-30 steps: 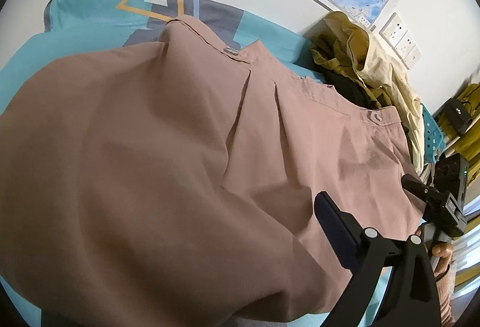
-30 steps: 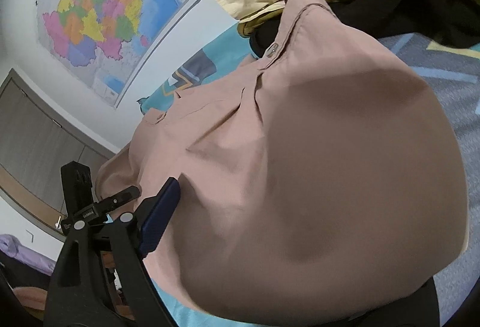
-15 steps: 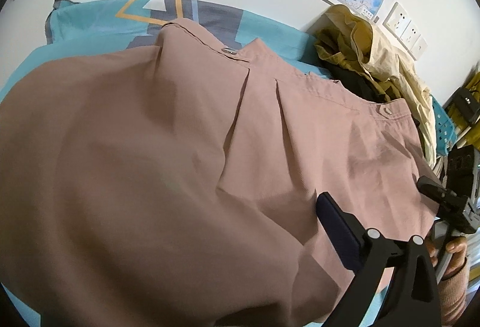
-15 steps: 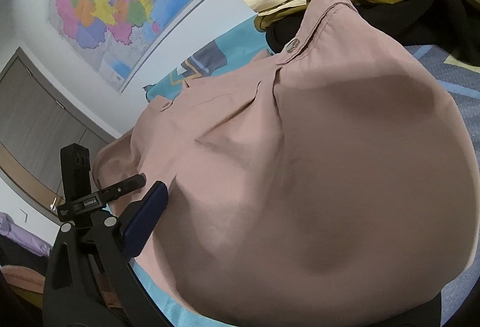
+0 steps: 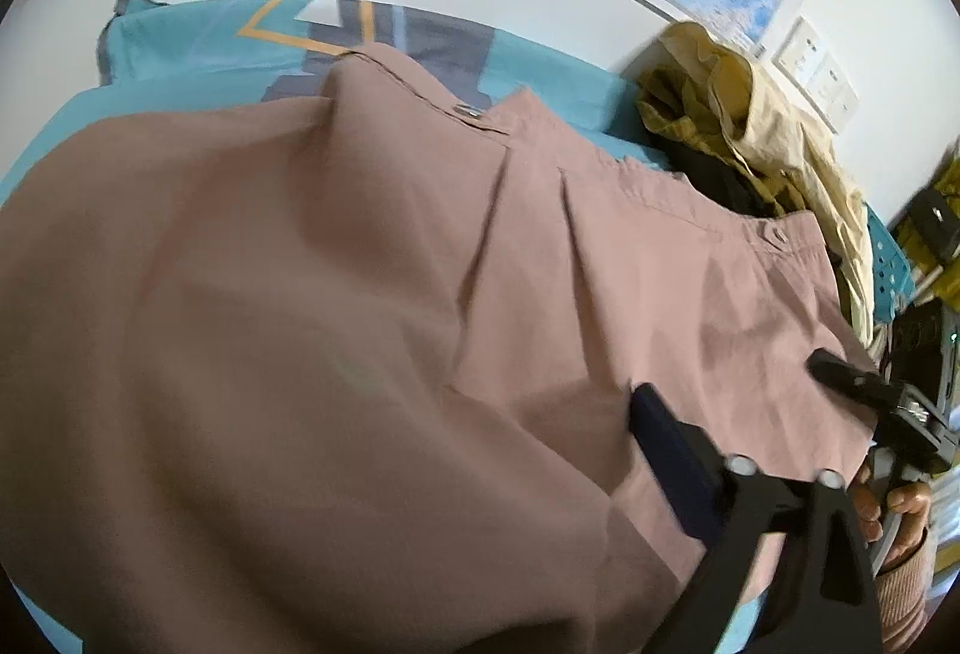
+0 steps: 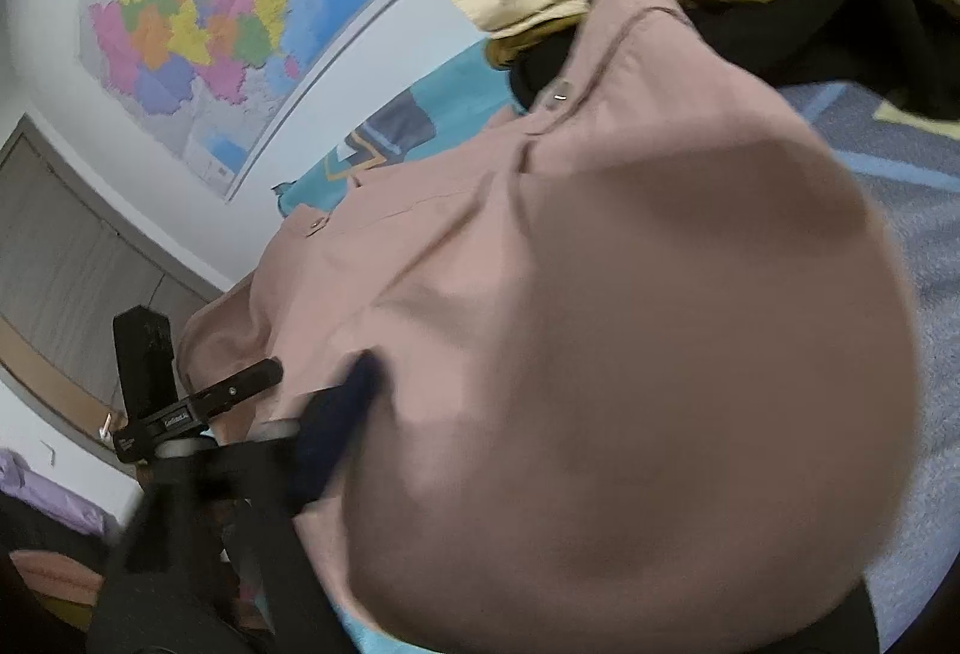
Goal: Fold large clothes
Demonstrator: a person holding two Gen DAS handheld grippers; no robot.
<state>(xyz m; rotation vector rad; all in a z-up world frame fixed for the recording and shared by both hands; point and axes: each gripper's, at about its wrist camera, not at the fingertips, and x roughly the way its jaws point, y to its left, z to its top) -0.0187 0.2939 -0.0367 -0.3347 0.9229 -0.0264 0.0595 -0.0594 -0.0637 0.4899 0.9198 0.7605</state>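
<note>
Closest to my left wrist camera, the left gripper [image 5: 654, 450] shows one dark blue finger pad [image 5: 666, 450] lying against the dusty-pink garment [image 5: 360, 324]; its other finger is buried under the cloth that billows over the lens, so it looks clamped on a fold of that garment. At the right edge of this view I see the right gripper [image 5: 864, 384] with a hand [image 5: 900, 510] on its handle, at the garment's near corner. From the right wrist camera, blurred, the right gripper [image 6: 336, 414] likewise has one blue pad [image 6: 342, 414] pressed into the pink cloth [image 6: 630, 354] with the mate hidden beneath, so it too appears closed on the fabric; the left gripper [image 6: 198, 408] sits just beside it. The garment spreads over most of the bed [image 5: 198, 54], whose teal cover with grey and orange shapes shows only along the far edge. Its buttoned waistband [image 5: 474, 111] lies toward that far edge, two pleats running back from it. At the bed's far right corner, touching the waistband end, sits a heap of yellow, olive and black clothes [image 5: 750, 126]. Beyond stands the white wall with a map [image 6: 198, 12] and sockets [image 5: 816, 66].
</note>
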